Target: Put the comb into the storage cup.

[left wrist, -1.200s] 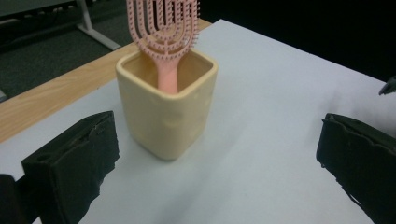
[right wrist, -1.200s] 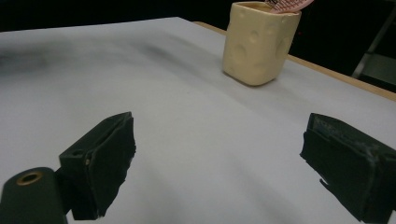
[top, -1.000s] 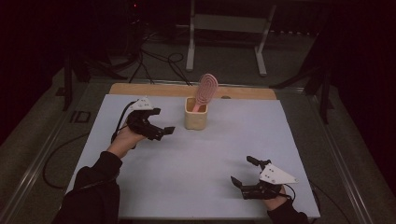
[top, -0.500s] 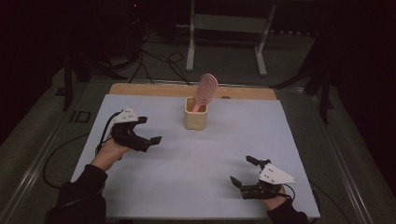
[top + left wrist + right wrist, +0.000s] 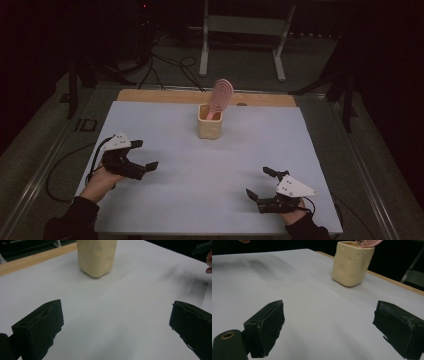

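Both hands low near the table — left gripper and right gripper gape wide, empty.

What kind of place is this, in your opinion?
Probably a lab or studio set up for recording. A work table under a pale sheet stands in a dark room, loose cables lie on the floor behind it, and a metal stand rises farther back.

Dim room, evenly lit table (gripper views slightly blurred).
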A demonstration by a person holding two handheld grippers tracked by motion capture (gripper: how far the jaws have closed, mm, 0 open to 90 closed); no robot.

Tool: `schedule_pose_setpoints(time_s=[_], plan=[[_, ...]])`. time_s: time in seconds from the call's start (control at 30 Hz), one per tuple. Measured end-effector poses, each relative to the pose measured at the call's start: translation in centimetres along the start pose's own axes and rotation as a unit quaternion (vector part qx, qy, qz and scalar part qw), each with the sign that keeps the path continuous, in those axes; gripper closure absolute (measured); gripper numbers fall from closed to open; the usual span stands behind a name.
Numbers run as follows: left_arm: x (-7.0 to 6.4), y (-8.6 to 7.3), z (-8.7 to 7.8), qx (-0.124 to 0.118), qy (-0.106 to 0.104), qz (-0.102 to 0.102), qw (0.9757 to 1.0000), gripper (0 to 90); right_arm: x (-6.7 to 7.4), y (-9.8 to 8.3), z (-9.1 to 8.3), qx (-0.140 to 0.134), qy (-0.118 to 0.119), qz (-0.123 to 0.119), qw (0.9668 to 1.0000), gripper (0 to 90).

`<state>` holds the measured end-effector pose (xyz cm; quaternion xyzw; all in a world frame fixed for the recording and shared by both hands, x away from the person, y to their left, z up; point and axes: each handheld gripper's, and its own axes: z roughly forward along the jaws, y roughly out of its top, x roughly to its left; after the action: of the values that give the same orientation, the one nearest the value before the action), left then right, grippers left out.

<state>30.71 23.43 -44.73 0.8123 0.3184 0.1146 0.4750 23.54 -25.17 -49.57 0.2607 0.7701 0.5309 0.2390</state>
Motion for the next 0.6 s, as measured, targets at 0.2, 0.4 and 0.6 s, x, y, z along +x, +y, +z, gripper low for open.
schedule_pose_setpoints(time_s=[0.2,0.4,0.6], plan=[[-0.5,-1.9,-0.9,0.004,0.008,-0.007,0.9999,0.0,0.0,0.0,0.0,0.000,0.000,-0.001,1.0000,9.3],[-1.0,-3.9,-1.8,0.001,0.017,-0.011,0.9998,0.0,0.0,0.0,0.1,0.001,0.001,-0.002,1.0000,9.3],[-1.6,-5.7,-2.4,0.007,0.031,-0.012,0.9994,0.0,0.0,0.0,0.2,0.002,0.002,-0.001,1.0000,9.2]])
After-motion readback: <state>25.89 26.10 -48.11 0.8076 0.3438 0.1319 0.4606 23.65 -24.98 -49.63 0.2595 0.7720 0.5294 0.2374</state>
